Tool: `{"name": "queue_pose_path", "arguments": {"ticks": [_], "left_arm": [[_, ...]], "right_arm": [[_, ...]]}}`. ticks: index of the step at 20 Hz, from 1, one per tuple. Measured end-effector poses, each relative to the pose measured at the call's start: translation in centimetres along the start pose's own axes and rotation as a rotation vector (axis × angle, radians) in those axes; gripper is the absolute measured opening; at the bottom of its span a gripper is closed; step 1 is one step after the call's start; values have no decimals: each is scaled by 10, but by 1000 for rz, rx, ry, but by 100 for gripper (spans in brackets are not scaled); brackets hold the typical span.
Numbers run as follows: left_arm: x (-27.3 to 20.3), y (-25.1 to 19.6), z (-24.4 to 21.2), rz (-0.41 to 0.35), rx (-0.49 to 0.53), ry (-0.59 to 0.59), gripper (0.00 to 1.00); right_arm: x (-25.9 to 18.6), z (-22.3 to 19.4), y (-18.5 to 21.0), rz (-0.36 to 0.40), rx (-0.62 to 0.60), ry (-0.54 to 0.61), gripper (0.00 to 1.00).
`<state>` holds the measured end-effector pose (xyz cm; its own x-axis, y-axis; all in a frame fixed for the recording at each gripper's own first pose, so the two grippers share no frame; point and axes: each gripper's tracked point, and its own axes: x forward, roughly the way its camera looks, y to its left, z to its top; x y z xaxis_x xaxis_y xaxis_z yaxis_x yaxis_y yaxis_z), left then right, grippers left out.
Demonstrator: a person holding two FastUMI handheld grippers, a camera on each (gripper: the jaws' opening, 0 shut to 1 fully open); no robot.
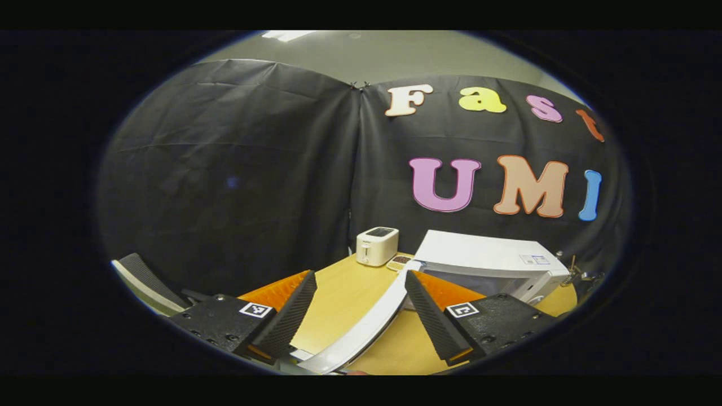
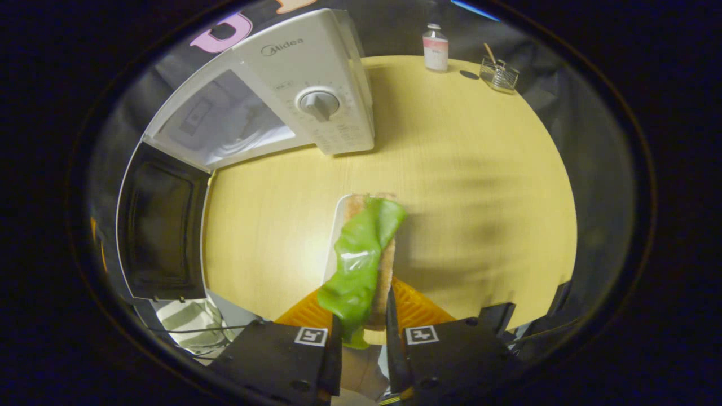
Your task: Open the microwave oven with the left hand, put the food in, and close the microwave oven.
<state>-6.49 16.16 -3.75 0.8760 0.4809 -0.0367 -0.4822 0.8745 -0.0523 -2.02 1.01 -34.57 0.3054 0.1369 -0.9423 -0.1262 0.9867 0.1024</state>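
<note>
- Your right claw (image 2: pixel 364 332) is clamped on the food: a sandwich (image 2: pixel 365 256) of bread with a green lettuce leaf draped over it, both fingers pressing its sides.
- The sandwich hangs above the bare middle of the table (image 2: pixel 479 186), its far end pointing toward the microwave (image 2: pixel 304 73).
- In the right gripper view the microwave stands near the table's far edge, its dial (image 2: pixel 318 104) facing you and its cavity uncovered.
- The microwave door (image 2: pixel 161 225) is swung wide at the left of that view, standing out past the table's edge beside the sandwich's way to the cavity.
- Your left claw (image 1: pixel 361 316) is released, fingers spread wide; the white edge of the open door runs between them, and you cannot tell from here whether either finger touches it.
- Beyond the left claw, a white toaster (image 1: pixel 377 246) sits at the table's far corner, with a small dish (image 1: pixel 399 261) just beside it, next to the microwave.
- At the far right edge of the table stand a small bottle (image 2: pixel 435 48) and a glass holder (image 2: pixel 499 73), well apart from the microwave.
</note>
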Motion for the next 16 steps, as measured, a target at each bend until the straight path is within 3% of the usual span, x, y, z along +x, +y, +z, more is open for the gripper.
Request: {"name": "queue_pose_path", "arguments": {"ticks": [8,10,11,16], "left_arm": [[14,-18,-3,-21,-5,29,96],[18,-18,-6,-24,-7,38,96],[19,-16,-7,-21,-8,38,96],[21,5,-5,-3,10,30,96]], "right_arm": [[-35,22,22,116,41,-69,29],[-45,30,37,147,10,-89,29],[-50,32,44,158,-13,-100,35],[-71,46,104,267,-59,-163,35]]}}
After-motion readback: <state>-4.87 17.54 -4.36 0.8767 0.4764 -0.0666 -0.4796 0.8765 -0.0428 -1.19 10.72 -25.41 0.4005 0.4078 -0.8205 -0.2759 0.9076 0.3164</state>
